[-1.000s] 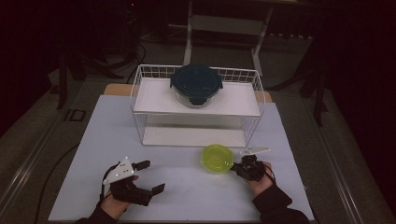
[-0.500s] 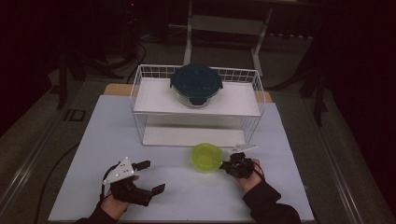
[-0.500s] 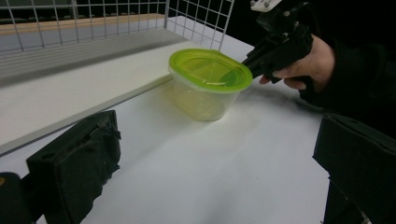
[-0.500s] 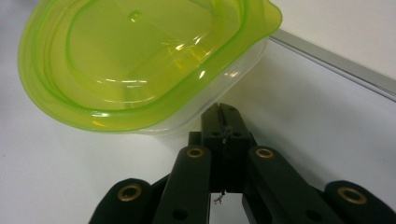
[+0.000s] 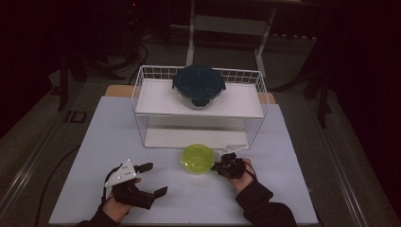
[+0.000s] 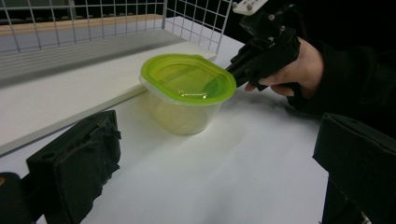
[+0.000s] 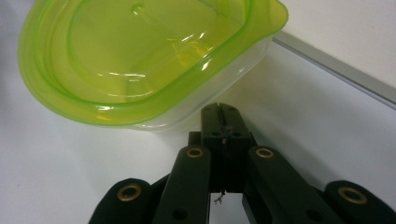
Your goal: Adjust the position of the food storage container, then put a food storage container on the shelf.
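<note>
— Dark room all round, and a white bench (image 5: 283, 198) lit in the middle. What stands on it?

— Biggest is the wire rack (image 5: 142, 94) at the far side, with two white shelves. A glass dish with a dark lid (image 5: 198, 85) sits on the upper one.

— And the small tub?

— The tub with the green lid (image 5: 197, 157) stands on the bench just in front of the rack's lower shelf, near the middle. A second ago it was further right; it has slid left across the bench.

— Pushed, or carried?

— Pushed, by the look of it. The right tool (image 5: 218, 166) has its jaws clenched with nothing between them, their tips at the tub's wall under the lid's rim (image 7: 154, 116), and it has travelled left with the tub.

— And the other hand?

— The left tool (image 5: 153, 178) rests near the left, jaws spread wide and empty, well apart from the tub. It hasn't moved.

— So what does the slide mean?

— I'd judge the tub is being nudged towards the open left tool, or lined up before going onto the rack. It is not yet on either shelf.
</note>
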The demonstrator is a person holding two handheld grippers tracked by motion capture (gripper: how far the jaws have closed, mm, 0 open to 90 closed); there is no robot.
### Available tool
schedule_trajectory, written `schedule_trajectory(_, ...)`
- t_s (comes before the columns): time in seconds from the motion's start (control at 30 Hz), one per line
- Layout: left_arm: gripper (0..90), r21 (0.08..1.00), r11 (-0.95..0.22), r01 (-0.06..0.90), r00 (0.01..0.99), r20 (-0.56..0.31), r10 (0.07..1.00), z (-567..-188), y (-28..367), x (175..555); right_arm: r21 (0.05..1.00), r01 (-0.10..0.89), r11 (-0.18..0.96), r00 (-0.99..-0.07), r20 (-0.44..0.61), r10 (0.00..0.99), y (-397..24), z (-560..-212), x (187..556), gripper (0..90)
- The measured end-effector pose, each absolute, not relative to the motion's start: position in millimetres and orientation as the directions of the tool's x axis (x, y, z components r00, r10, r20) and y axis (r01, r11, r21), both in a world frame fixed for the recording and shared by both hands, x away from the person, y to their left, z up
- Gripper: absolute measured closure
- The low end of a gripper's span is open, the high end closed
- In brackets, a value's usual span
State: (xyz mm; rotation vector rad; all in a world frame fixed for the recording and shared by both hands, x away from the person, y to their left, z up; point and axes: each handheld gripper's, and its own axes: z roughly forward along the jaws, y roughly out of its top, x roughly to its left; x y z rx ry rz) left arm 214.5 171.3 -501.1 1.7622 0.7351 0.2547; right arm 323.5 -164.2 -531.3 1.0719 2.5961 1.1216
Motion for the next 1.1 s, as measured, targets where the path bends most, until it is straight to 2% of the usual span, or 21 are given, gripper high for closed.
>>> schedule_trajectory(0.27, 0.2, 0.927, -0.153, 0.343, 0.781, -0.190, 0.596, -500, 171, 214, 0.687, 0.558, 0.465, -0.740, 0.159, 0.654, -168, -526, 323, 88.8)
schedule_trajectory(0.37, 0.3, 0.928, -0.158, 0.337, 0.786, -0.185, 0.590, -499, 171, 215, 0.693, 0.554, 0.462, -0.736, 0.148, 0.660, -176, -522, 320, 84.8)
schedule_trajectory(0.63, 0.3, 0.918, -0.184, 0.350, 0.787, -0.182, 0.589, -495, 166, 216, 0.733, 0.523, 0.435, -0.741, 0.139, 0.657, -195, -502, 300, 65.3)
schedule_trajectory(0.87, 0.3, 0.913, -0.170, 0.370, 0.795, -0.216, 0.566, -482, 164, 224, 0.791, 0.513, 0.333, -0.718, 0.183, 0.672, -208, -479, 287, 37.5)
schedule_trajectory(0.93, 0.3, 0.913, -0.167, 0.373, 0.800, -0.225, 0.556, -475, 162, 228, 0.805, 0.507, 0.307, -0.730, 0.212, 0.650, -212, -472, 285, 24.8)
schedule_trajectory(1.1, 0.3, 0.904, -0.179, 0.389, 0.807, -0.240, 0.540, -458, 152, 244, 0.836, 0.484, 0.260, -0.751, 0.244, 0.613, -216, -455, 283, 16.1)
